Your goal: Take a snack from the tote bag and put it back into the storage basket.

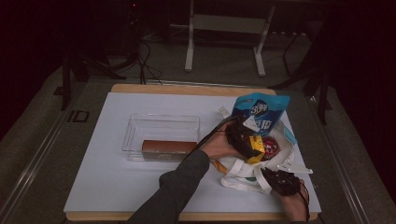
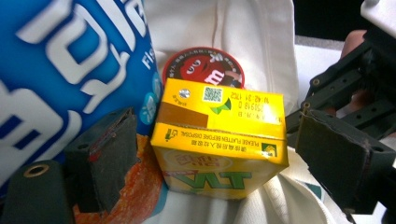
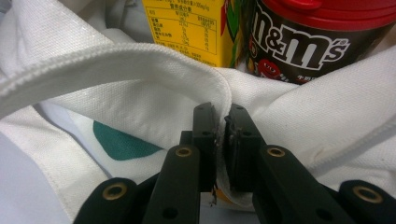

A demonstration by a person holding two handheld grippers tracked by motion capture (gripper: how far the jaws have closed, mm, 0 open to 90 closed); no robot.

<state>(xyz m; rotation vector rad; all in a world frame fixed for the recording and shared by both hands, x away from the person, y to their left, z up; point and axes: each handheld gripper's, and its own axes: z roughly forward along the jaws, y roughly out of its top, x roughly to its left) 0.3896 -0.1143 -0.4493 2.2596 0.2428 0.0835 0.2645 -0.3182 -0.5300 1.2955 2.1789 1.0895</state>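
Two claws are working at the white tote bag (image 1: 243, 175): my left claw (image 2: 219, 154) is spreading wide around the yellow juice box (image 2: 219, 140) inside it, my right claw (image 3: 222, 135) is pinching its rim.

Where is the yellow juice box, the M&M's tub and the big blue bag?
yellow juice box (image 2: 219, 140), left gripper view, on its top face.
M&M's tub (image 3: 299, 44), right gripper view, on its brown label.
big blue bag (image 1: 261, 112), high view, on its front.
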